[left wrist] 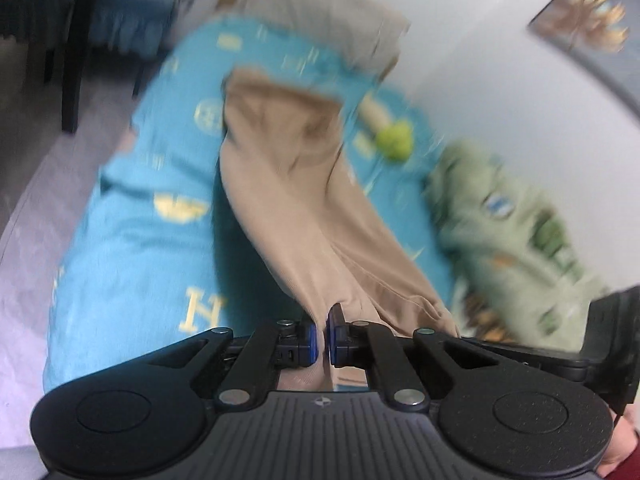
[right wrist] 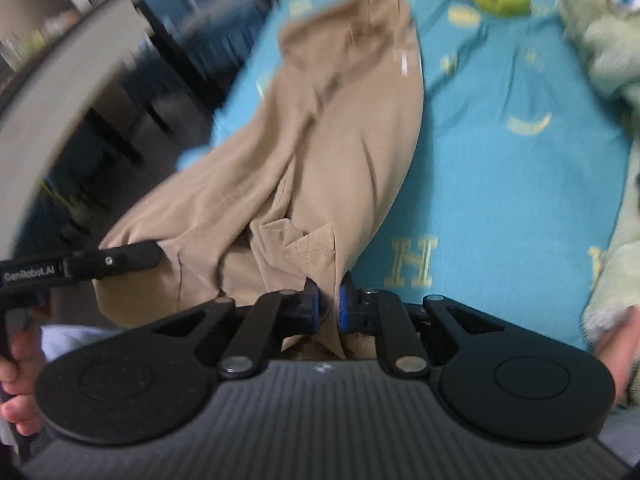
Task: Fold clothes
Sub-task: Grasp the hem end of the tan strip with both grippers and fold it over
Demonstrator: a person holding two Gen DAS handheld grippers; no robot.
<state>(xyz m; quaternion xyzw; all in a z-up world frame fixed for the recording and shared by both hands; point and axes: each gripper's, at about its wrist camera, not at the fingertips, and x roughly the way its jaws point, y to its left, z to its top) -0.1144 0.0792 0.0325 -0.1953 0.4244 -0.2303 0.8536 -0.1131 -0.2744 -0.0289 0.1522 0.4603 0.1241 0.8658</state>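
We've got both the left gripper (left wrist: 322,334) and right gripper (right wrist: 329,300) pinching the tan trousers (left wrist: 288,184) by one end; soft, floppy cloth, so grip the edges.

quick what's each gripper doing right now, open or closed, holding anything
Left gripper: closed on the tan trousers.
Right gripper: closed on the tan trousers too, pinching a fold of the fabric.
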